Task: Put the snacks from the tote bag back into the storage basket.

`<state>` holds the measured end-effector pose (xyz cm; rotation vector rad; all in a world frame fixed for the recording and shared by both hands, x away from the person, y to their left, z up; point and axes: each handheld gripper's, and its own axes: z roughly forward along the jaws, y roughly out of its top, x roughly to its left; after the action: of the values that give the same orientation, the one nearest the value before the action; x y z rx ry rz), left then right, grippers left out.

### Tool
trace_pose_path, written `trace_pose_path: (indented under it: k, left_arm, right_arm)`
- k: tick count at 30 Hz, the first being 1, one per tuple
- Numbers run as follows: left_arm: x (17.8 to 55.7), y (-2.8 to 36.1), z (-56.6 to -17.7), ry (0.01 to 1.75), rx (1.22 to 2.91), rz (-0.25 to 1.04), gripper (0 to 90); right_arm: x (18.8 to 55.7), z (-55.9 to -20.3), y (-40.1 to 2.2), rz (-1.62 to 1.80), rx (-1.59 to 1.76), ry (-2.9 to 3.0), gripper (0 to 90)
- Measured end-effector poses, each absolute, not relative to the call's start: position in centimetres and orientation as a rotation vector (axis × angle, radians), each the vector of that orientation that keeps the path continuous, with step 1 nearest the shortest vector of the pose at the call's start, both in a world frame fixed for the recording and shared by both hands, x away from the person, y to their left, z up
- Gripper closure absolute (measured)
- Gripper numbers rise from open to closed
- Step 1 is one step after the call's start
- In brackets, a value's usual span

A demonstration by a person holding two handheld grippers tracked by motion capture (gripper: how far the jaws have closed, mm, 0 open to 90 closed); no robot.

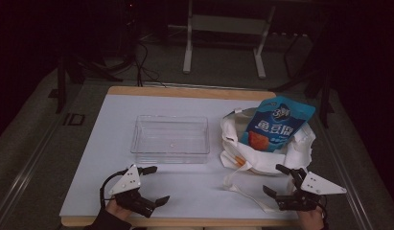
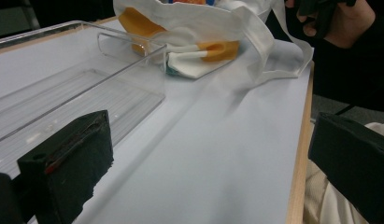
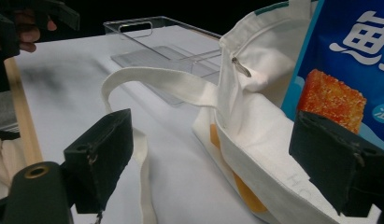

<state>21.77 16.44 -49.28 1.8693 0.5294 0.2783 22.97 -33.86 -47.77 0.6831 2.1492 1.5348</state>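
A white cloth tote bag [image 1: 261, 155] lies on the right of the white table top [image 1: 118, 124]. A blue snack packet [image 1: 279, 120] with an orange picture sticks out of its mouth. My right gripper [image 1: 272, 178] stands open just in front of the bag, over its loose strap [image 1: 242, 184]. In the right gripper view the jaws are wide apart, with the bag [image 3: 259, 116], the packet [image 3: 353, 46] and the strap [image 3: 152, 79] ahead. My left gripper [image 1: 159, 184] is open near the front left, empty, facing the clear tray [image 2: 87, 84] and the bag [image 2: 203, 28].
An empty clear plastic tray [image 1: 169, 139] sits mid-table, left of the bag. The table's wooden front edge [image 1: 185, 222] runs just under both hands. Dark floor, cables and a white stand's legs [image 1: 223, 48] lie beyond the far edge.
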Motion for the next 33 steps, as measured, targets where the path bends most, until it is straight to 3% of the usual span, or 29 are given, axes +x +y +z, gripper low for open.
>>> trace_pose_path:
  k: [11, 15, 20, 23, 33]
  left_arm:
    - [22.0, 17.2, -48.4, 0.533, 1.801, 0.217, 0.3]
    - [22.0, 16.0, -47.4, 0.49, 1.822, 0.148, 0.3]
    - [21.9, 14.2, -46.8, 0.473, 1.909, 0.2, 0.3]
    - [22.3, 13.5, -46.4, 0.457, 1.902, 0.122, 0.3]
    - [24.1, 9.8, -44.3, 0.373, 1.907, 0.125, 0.3]
  right_arm:
    - [22.9, -46.4, -34.8, 1.55, 0.67, 2.219, 12.5]
    - [23.0, -45.5, -35.2, 1.541, 0.668, 2.239, 13.3]
    - [23.1, -44.5, -35.7, 1.539, 0.661, 2.243, 12.7]
    - [23.2, -43.9, -36.0, 1.527, 0.673, 2.232, 12.8]
    - [23.5, -43.4, -36.4, 1.552, 0.7, 2.249, 13.1]
